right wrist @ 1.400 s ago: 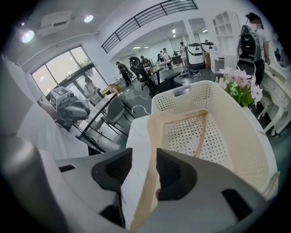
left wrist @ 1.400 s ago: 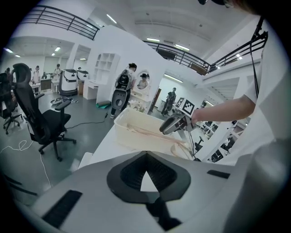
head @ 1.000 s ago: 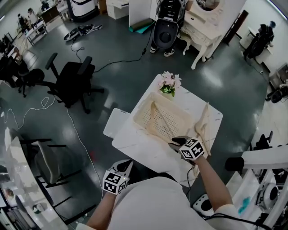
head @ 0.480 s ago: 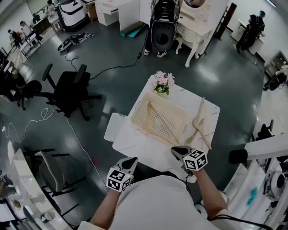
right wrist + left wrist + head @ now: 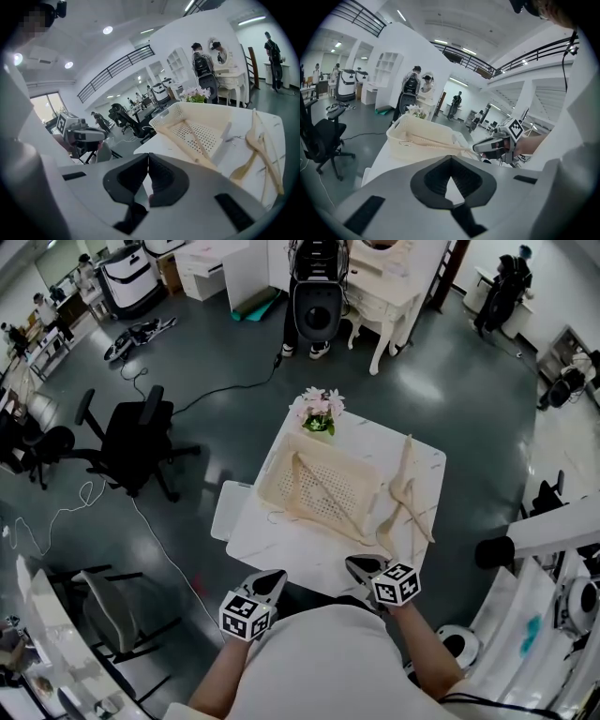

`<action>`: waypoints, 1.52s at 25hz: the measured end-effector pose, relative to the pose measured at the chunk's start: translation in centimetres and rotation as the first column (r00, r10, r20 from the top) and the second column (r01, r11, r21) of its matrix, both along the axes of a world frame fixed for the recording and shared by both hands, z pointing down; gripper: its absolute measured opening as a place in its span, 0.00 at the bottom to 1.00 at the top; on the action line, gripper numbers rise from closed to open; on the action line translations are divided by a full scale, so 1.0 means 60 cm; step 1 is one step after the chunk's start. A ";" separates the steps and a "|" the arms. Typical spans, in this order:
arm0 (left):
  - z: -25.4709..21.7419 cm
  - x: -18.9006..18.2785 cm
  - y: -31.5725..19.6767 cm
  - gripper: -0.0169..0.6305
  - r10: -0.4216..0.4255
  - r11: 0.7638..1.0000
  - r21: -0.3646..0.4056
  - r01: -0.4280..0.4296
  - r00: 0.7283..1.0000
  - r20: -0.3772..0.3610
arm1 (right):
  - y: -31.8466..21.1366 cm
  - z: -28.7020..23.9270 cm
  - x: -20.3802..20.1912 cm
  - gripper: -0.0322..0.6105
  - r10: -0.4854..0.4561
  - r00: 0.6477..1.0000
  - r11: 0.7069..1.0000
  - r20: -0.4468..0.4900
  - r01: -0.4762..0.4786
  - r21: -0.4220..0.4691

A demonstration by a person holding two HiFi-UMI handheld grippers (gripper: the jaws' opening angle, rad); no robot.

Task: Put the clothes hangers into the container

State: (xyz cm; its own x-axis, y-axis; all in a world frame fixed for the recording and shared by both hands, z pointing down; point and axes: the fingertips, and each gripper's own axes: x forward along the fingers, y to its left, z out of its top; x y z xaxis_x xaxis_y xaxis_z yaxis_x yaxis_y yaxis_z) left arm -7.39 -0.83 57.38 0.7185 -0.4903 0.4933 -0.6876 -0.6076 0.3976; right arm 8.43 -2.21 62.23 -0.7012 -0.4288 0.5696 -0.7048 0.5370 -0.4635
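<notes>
Grey left gripper (image 5: 273, 577) sits off the bench's (image 5: 309, 538) near edge, jaws together, empty. One hanger (image 5: 328, 494) lies in the basket (image 5: 266, 486), an arm over its rim. Right gripper's (image 5: 356, 565) jaws have just closed on nothing. We advise reopening, reaching the loose hangers (image 5: 405, 495) beside the basket, and gripping one by its neck.

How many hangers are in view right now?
3, it seems: one hanger lies in the basket; two overlapping hangers lie on the table right of it. Overlap may hide more.
</notes>
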 end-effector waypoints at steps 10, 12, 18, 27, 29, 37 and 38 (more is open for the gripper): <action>0.001 0.028 0.000 0.04 0.049 0.999 -0.002 -0.049 0.999 0.010 | 0.012 -0.004 0.026 0.08 -0.001 1.000 1.000 -0.025 0.001 0.008; 0.004 0.028 -0.001 0.04 0.048 0.999 -0.004 -0.048 0.999 0.017 | 0.012 -0.008 0.034 0.08 0.007 1.000 1.000 -0.028 -0.006 0.014; 0.017 0.037 0.002 0.04 0.048 0.998 -0.028 -0.047 0.998 0.033 | 0.020 -0.008 0.077 0.08 0.037 0.998 0.999 -0.044 -0.037 0.012; 0.027 0.049 0.005 0.04 0.050 0.997 -0.059 -0.046 0.997 0.058 | 0.033 0.040 0.190 0.09 0.130 0.980 0.990 -0.147 -0.135 -0.025; 0.030 0.053 0.005 0.04 0.048 0.997 -0.071 -0.043 0.997 0.066 | 0.031 0.062 0.214 0.09 0.145 0.975 0.987 -0.167 -0.154 -0.042; 0.046 0.069 0.002 0.04 0.030 0.994 -0.112 -0.020 0.995 0.094 | 0.000 0.136 0.292 0.10 0.143 0.957 0.982 -0.254 -0.168 -0.083; 0.048 0.072 0.002 0.04 0.031 0.993 -0.119 -0.019 0.995 0.097 | -0.009 0.142 0.305 0.11 0.135 0.952 0.983 -0.275 -0.163 -0.084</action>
